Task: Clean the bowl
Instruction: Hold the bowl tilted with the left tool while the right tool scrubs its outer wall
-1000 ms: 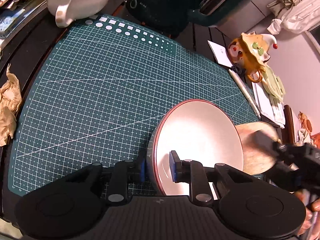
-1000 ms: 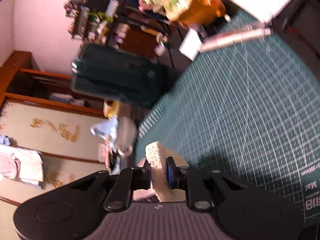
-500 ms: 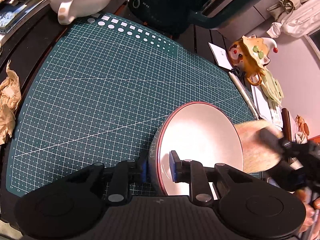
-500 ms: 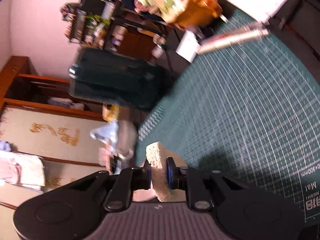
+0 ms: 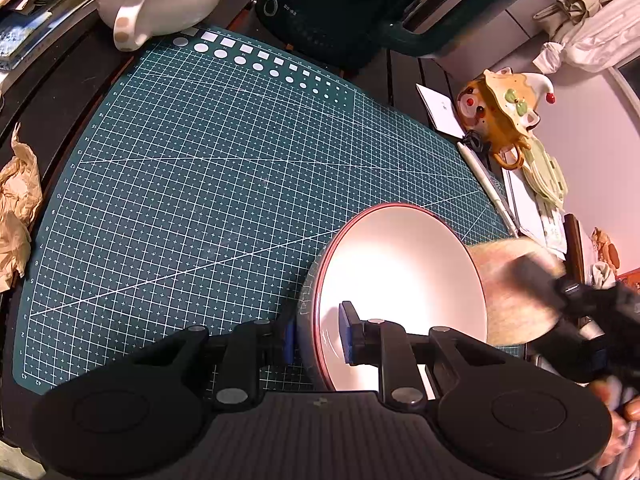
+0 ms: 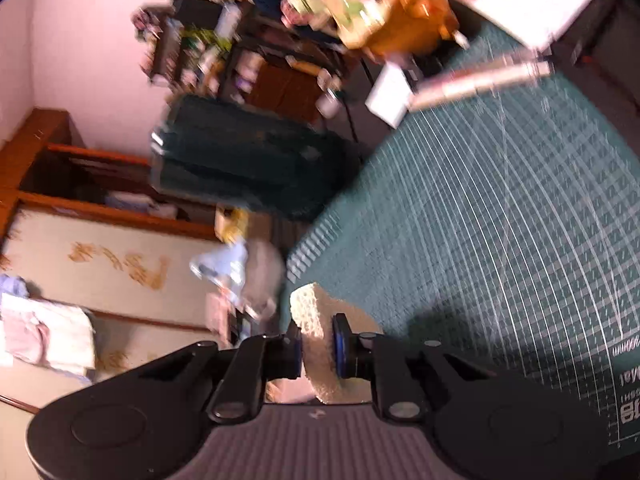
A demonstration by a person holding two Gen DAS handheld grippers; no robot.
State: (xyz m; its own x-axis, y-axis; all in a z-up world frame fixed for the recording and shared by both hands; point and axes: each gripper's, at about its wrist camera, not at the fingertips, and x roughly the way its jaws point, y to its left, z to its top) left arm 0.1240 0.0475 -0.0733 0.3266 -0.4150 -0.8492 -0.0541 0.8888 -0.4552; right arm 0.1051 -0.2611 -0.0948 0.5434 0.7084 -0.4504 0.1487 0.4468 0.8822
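Your left gripper point(image 5: 318, 340) pinches the near rim of the bowl point(image 5: 400, 280), tilted over the cutting mat point(image 5: 200, 180). Your right gripper point(image 6: 316, 340) clamps the sponge point(image 6: 316, 320) at the bowl's right edge.

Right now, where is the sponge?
The sponge is clamped in the right tool; in the left wrist view it shows blurred at the bowl's right rim, over the green cutting mat.

glossy bowl point(image 5: 400, 280), porous rough sponge point(image 6: 316, 320)
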